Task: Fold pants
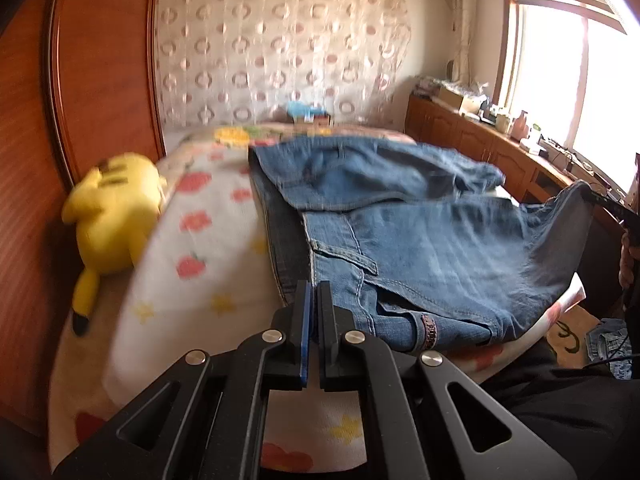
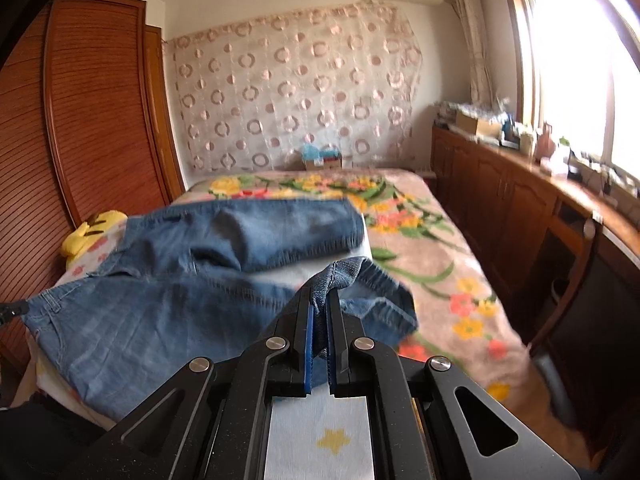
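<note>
Two grippers work on one pair of blue jeans (image 1: 420, 240) on a bed (image 2: 440, 248). The left gripper (image 1: 314, 292) has its black fingers squeezed almost together at the waistband edge of the jeans. The denim starts right at its tips, so it seems to pinch that edge, but the picture is blurry there. The right gripper (image 2: 320, 300) pinches a bunched-up hem of one leg, and the cloth sticks up between its blue pads (image 2: 308, 344). The jeans lie across a white sheet with red flowers and yellow stars (image 1: 200, 232). One leg lies folded over the other, toward the far end of the bed. A yellow plush toy (image 1: 112, 208) lies beside the sheet, next to a brown wooden wardrobe (image 2: 92, 120). A flowery blanket (image 2: 460, 280) covers the rest of the bed.
</note>
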The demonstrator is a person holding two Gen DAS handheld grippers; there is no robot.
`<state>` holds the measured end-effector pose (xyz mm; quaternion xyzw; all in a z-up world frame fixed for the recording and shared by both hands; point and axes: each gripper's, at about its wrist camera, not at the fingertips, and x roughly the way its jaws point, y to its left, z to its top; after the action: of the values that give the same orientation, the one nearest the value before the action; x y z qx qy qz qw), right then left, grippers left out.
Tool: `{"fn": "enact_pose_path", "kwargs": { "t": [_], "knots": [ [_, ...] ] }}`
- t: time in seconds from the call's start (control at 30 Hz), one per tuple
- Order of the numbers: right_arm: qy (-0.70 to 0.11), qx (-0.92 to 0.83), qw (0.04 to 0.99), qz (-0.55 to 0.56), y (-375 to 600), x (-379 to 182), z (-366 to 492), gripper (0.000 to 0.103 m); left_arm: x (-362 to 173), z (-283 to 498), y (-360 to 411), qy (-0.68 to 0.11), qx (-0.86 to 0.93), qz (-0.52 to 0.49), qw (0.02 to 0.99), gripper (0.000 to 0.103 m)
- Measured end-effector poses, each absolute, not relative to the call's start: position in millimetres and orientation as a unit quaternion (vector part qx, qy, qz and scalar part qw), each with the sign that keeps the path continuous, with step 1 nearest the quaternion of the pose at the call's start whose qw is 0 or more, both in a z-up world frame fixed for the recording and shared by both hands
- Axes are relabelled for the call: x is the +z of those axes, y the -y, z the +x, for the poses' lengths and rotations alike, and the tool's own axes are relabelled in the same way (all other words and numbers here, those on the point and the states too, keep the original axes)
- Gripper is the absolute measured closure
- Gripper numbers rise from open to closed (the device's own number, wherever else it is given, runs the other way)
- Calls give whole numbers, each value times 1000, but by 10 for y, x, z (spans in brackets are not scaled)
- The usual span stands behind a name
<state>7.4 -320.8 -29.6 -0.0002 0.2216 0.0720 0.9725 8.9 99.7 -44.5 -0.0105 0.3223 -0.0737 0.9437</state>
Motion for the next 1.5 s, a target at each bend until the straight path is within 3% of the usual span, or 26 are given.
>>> {"fn": "enact_pose_path", "kwargs": {
  "t": [0.33, 0.7, 0.77, 0.87, 0.9, 1.1, 1.5],
  "knots": [
    [-159, 106, 981, -39, 2881, 174, 288, 99, -353, 168, -1310, -308, -33, -22, 951, 99],
    [-291, 165, 941, -44, 2498, -643, 1402, 98, -768, 309, -1234, -356, -32, -23, 934, 99],
    [-302, 167, 938, -39, 2496, -734, 1504, 92, -798, 296, -1223, -359, -33, -25, 932, 99],
    [-301, 177, 937, -8, 2595, -644, 1537, 66, -824, 296, -1194, -363, -36, -25, 931, 99],
    [-294, 175, 940, 1, 2654, -606, 1520, 62, -830, 299, -1184, -363, -37, -24, 931, 99],
    [-269, 163, 949, 25, 2978, -603, 1268, 62, -855, 311, -1157, -367, -39, -23, 929, 99],
    [-350, 144, 925, -17, 2545, -1090, 1493, 62, -925, 319, -1158, -377, -39, -21, 925, 99]
  ]
}}
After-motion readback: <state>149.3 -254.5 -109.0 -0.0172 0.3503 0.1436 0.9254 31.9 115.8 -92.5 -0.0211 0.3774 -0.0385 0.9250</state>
